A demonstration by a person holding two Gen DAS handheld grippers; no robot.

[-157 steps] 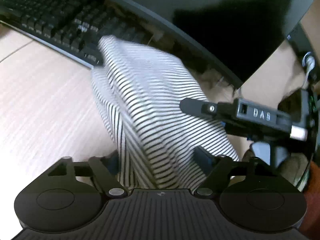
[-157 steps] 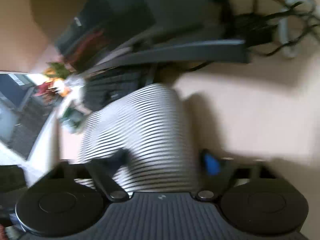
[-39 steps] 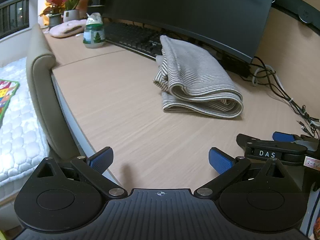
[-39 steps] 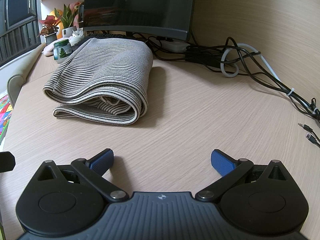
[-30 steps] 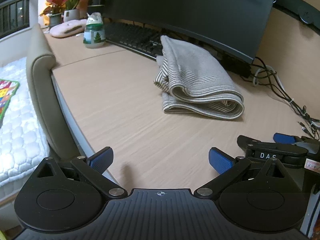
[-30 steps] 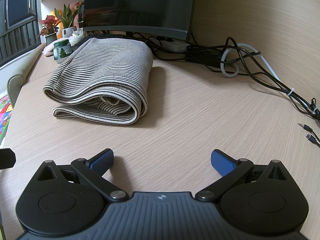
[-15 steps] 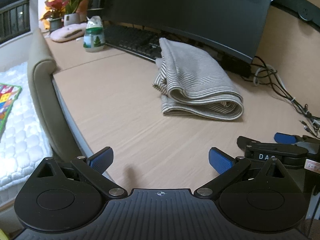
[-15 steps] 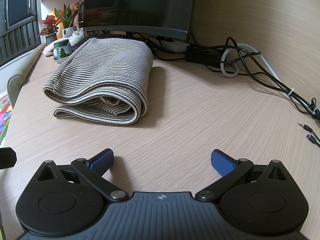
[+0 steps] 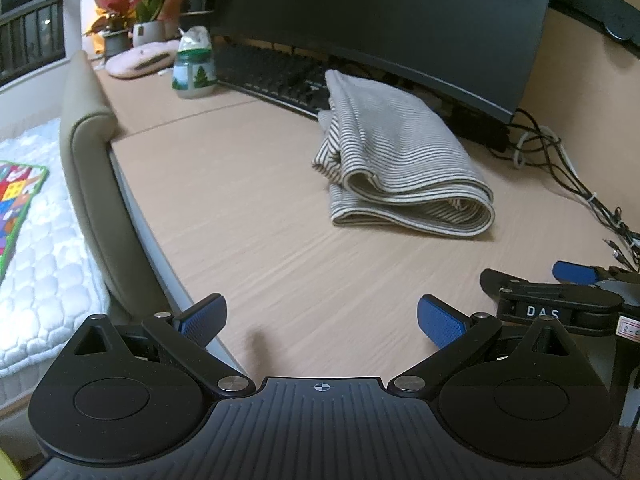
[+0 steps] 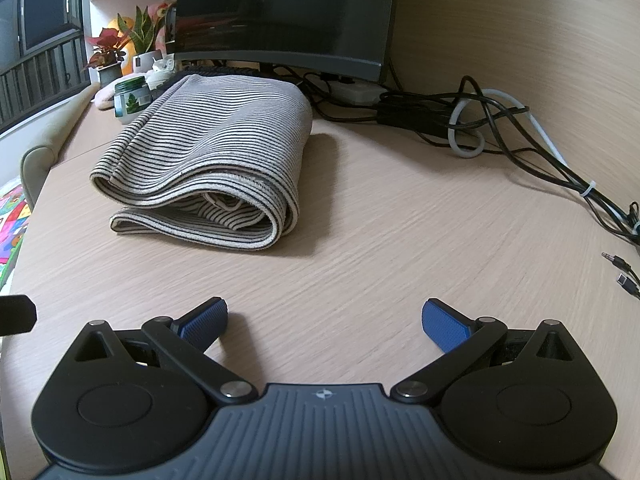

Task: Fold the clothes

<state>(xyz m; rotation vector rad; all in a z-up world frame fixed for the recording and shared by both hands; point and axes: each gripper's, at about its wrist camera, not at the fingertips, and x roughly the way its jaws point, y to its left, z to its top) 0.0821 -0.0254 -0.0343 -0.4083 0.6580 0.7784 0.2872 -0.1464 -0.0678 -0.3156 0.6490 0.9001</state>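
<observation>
A striped grey-and-cream garment [image 9: 396, 160] [image 10: 216, 148] lies folded in a thick bundle on the wooden desk [image 9: 248, 208], its far end touching the keyboard. My left gripper [image 9: 320, 320] hangs open near the desk's front edge, well short of the garment, with nothing between its blue pads. My right gripper [image 10: 324, 320] is open too, low over the desk [image 10: 400, 240] and a good way in front of the bundle. The right gripper also shows at the right edge of the left wrist view, as a black body marked DAS.
A curved monitor [image 9: 384, 20] and black keyboard [image 9: 276, 76] stand behind the garment. Tangled cables [image 10: 480, 120] run along the back right, with loose plugs [image 10: 620, 268] at the right. A jar [image 9: 192, 72], potted plants [image 9: 148, 8] and a chair back [image 9: 92, 160] are at left.
Five seconds ago both grippers were shut on the striped garment near the monitor; they have let go and drawn back. Over the last second the left gripper shifted slightly; the right stayed still.
</observation>
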